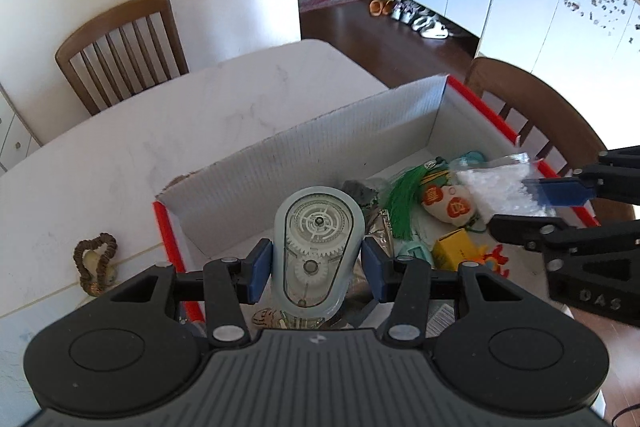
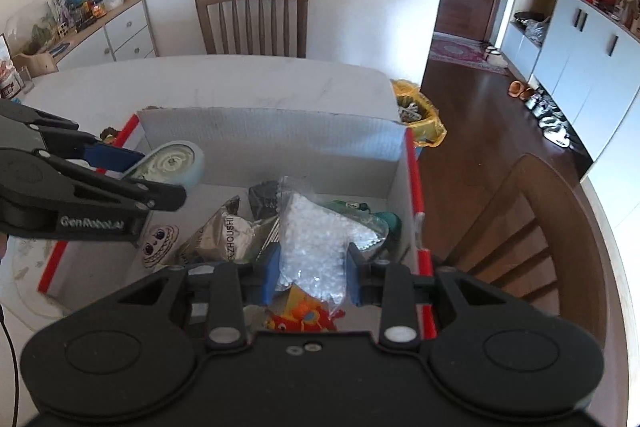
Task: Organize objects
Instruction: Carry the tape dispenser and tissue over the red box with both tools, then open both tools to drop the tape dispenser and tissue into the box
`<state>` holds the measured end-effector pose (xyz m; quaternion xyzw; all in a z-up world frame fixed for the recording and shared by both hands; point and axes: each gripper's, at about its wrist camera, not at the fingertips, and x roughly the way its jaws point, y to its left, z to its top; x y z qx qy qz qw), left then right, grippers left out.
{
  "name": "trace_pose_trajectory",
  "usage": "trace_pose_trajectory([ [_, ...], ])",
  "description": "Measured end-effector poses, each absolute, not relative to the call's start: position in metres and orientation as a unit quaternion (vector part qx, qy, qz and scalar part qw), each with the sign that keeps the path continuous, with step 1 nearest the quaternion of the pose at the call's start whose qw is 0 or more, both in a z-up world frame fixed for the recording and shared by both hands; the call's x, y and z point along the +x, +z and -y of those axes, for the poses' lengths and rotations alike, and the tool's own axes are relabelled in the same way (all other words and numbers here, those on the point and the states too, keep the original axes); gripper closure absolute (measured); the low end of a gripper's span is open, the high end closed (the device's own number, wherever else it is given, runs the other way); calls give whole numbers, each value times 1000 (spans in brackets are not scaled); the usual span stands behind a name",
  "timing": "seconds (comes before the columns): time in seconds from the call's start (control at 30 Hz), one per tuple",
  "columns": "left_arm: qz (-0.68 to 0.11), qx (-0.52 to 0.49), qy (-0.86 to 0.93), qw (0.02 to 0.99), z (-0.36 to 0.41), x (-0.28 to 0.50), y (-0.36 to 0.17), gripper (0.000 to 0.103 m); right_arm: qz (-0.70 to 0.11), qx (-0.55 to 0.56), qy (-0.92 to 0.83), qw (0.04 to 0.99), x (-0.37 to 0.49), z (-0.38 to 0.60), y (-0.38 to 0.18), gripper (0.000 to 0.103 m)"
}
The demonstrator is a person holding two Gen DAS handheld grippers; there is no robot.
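Observation:
My left gripper (image 1: 318, 269) is shut on a pale blue see-through case with white gears (image 1: 316, 227), held upright over the near left part of an open white cardboard box with red edges (image 1: 320, 143). In the right wrist view that left gripper (image 2: 162, 175) and the gear case (image 2: 176, 163) show at the box's left side. My right gripper (image 2: 312, 277) is shut on a clear bag of white pellets (image 2: 312, 239), hanging above the box (image 2: 272, 135). The left wrist view shows the right gripper (image 1: 510, 203) with the bag (image 1: 500, 187).
In the box lie a green tasselled sachet (image 1: 444, 203), a small yellow carton (image 1: 456, 249), a foil packet (image 2: 224, 231) and an orange toy (image 2: 308, 319). A brown scrunchie (image 1: 96, 259) lies on the white table (image 1: 180, 131). Wooden chairs (image 2: 252, 19) stand around; a yellow bag (image 2: 420, 119) sits on the floor.

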<state>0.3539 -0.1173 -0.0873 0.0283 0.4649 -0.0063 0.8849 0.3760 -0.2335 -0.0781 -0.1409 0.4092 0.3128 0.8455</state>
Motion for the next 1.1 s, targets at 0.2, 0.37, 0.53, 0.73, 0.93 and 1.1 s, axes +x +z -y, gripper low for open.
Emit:
trace_pose_trajectory([
  [0.2, -477, 48, 4, 878, 123, 367, -104, 56, -424, -149, 320, 834, 391, 219, -99, 71],
  [0.37, -493, 53, 0, 868, 126, 372, -118, 56, -431, -165, 326, 825, 400, 210, -112, 72],
  [0.53, -499, 59, -4, 864, 128, 375, -126, 56, -435, -182, 327, 819, 404, 207, -122, 72],
  [0.73, -507, 48, -4, 861, 125, 379, -130, 56, -444, -192, 327, 812, 407, 205, -129, 72],
  [0.93, -507, 35, -1, 861, 124, 378, -130, 56, -450, -191, 323, 810, 409, 205, -130, 69],
  [1.1, -508, 21, 1, 861, 121, 376, -128, 55, -452, -184, 324, 810, 408, 210, -125, 67],
])
